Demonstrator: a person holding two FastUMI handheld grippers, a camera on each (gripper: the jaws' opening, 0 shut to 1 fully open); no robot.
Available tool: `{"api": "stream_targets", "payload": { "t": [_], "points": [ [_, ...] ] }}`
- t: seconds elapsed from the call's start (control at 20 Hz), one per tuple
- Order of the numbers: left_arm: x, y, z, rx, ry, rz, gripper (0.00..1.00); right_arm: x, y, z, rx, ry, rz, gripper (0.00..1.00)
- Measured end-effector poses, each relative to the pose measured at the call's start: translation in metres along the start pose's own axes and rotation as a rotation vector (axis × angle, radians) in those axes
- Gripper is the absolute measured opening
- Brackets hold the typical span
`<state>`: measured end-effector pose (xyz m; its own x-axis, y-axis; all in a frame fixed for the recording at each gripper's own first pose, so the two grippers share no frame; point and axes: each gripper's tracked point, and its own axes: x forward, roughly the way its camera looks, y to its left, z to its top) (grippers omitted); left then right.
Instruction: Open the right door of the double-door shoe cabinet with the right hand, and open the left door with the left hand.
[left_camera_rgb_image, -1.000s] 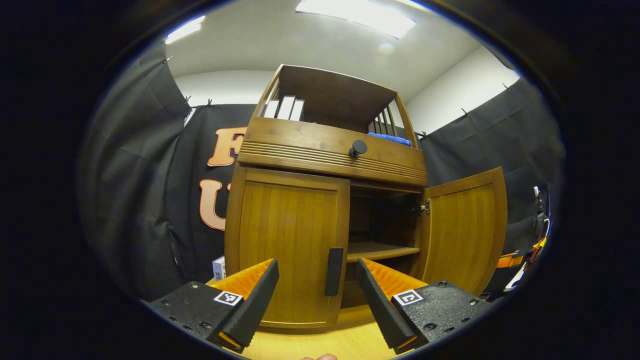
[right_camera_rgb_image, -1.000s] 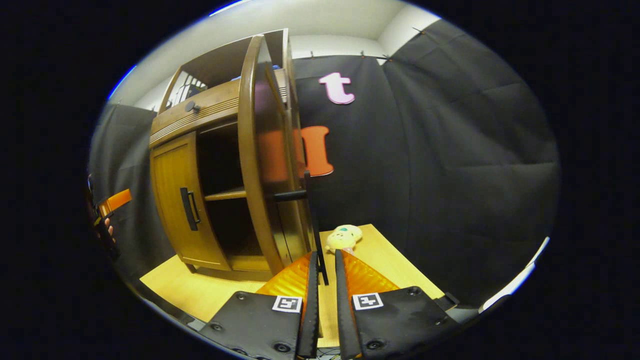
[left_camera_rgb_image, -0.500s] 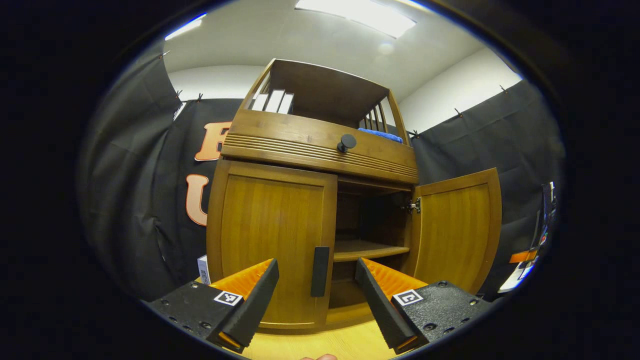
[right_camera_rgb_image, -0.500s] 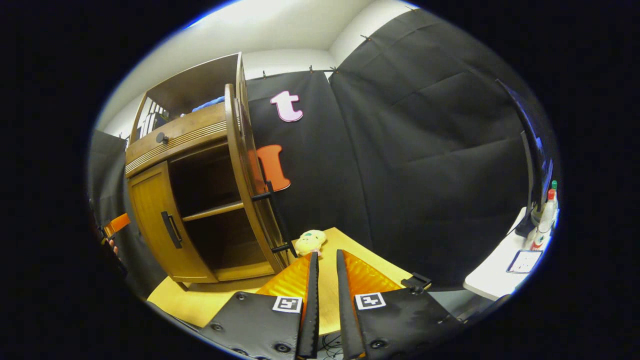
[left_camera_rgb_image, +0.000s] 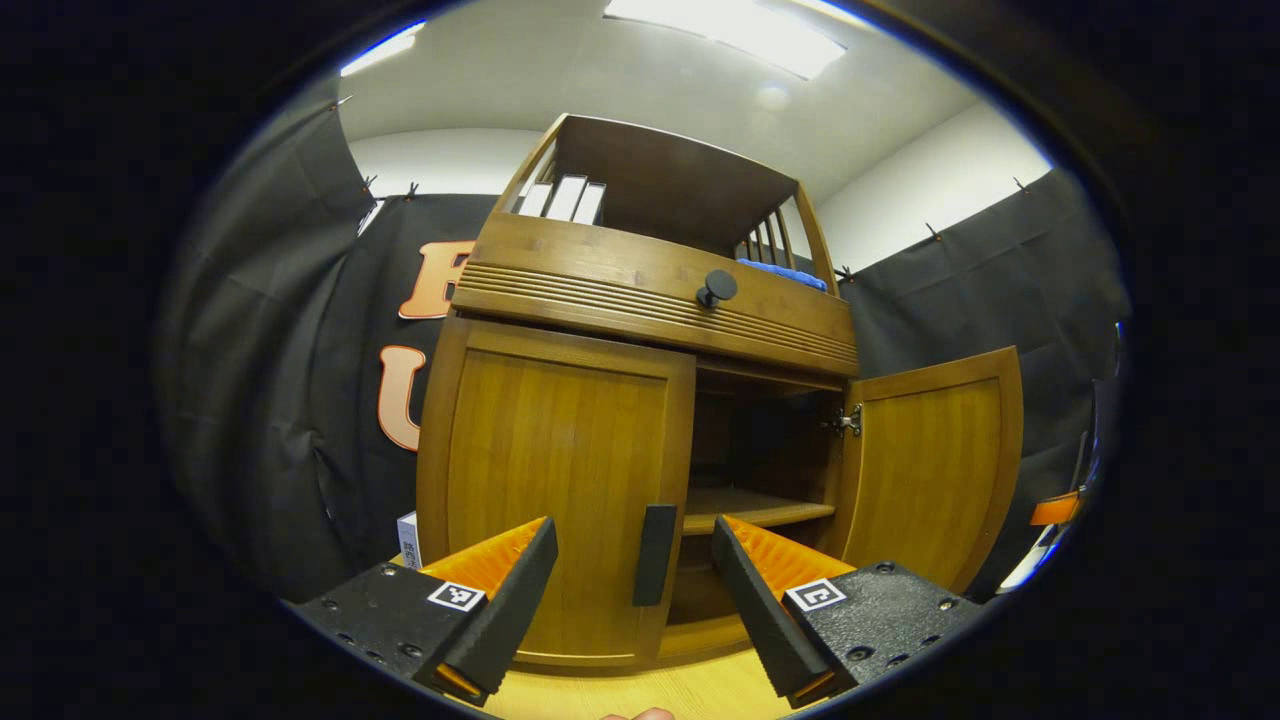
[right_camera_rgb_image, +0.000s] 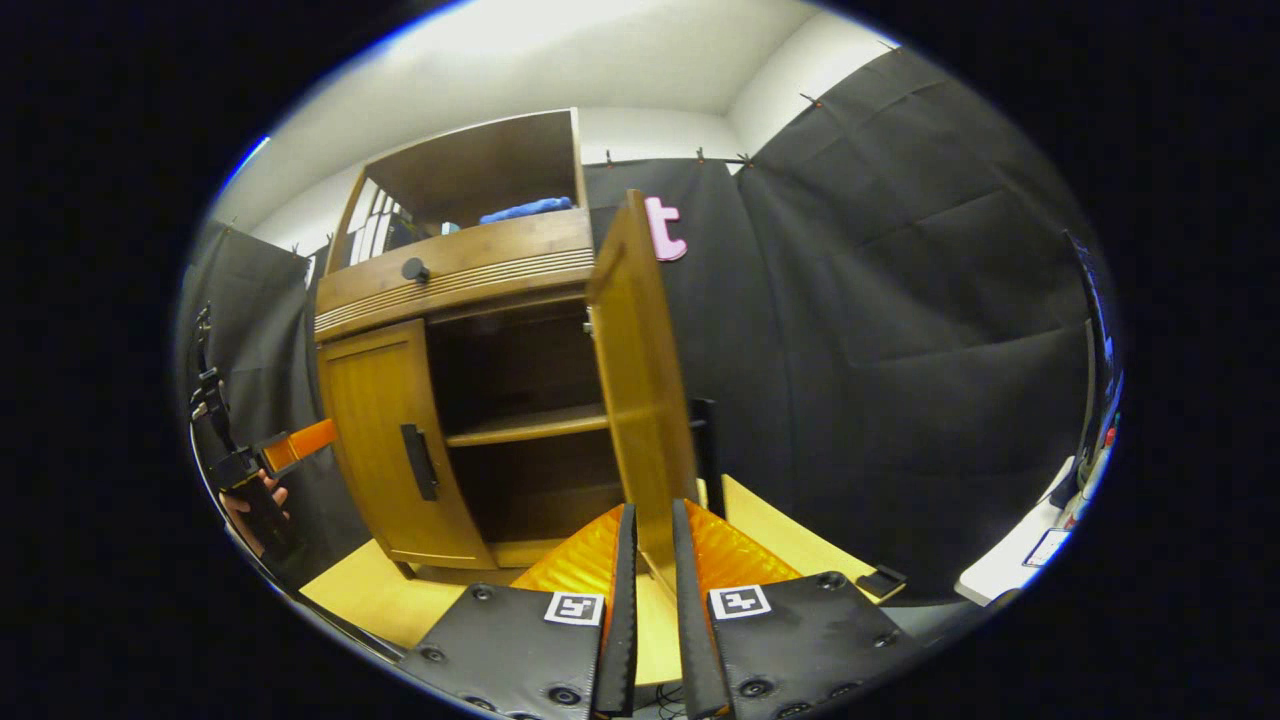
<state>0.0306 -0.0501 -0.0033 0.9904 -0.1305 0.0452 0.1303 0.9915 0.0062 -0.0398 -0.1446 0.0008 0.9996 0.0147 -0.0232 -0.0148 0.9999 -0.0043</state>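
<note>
- Since the earlier frames, we saw the right gripper (right_camera_rgb_image: 648, 590) come off the right door's handle (right_camera_rgb_image: 704, 440) and back away; the plush toy seen earlier was now hidden behind the door.
- We saw the right gripper clenched, its fingers nearly touching with nothing between them, held low in front of the right door (right_camera_rgb_image: 640, 390) edge.
- We saw the right door swung wide open, exposing the inner shelf (left_camera_rgb_image: 755, 508) of the shoe cabinet (left_camera_rgb_image: 640, 300).
- We saw the left gripper (left_camera_rgb_image: 634, 595) released, fingers spread wide, hovering just short of the left door's handle (left_camera_rgb_image: 655, 555), which sat between the fingers in its view without contact.
- We saw the left door (left_camera_rgb_image: 555, 480) still closed.
- We noted a round drawer knob (left_camera_rgb_image: 717, 287) above the doors, a blue cloth (left_camera_rgb_image: 782, 273) on the top shelf, and the cabinet standing on a pale wooden floor board (right_camera_rgb_image: 400, 600).
</note>
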Motion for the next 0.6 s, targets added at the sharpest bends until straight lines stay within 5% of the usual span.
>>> {"api": "stream_targets", "payload": {
  "t": [0.15, 0.2, 0.3, 0.4, 0.6],
  "points": [
    [0.004, 0.008, -0.004, -0.025, 0.014, 0.018, 0.94, 0.011, 0.034, 0.01, -0.016, -0.036, 0.042, 0.25],
    [0.006, 0.01, -0.006, -0.033, 0.016, 0.019, 0.94, 0.015, 0.042, 0.01, -0.024, -0.034, 0.052, 0.13],
    [0.009, 0.014, -0.006, -0.047, 0.009, 0.025, 0.94, 0.02, 0.057, 0.005, -0.045, -0.02, 0.087, 0.38],
    [0.014, 0.018, -0.008, -0.043, 0.006, 0.033, 0.94, 0.019, 0.068, -0.005, -0.052, 0.011, 0.113, 0.27],
    [0.023, 0.024, -0.019, -0.052, 0.021, 0.048, 0.92, 0.026, 0.073, -0.008, -0.041, 0.013, 0.108, 0.87]
  ]
}}
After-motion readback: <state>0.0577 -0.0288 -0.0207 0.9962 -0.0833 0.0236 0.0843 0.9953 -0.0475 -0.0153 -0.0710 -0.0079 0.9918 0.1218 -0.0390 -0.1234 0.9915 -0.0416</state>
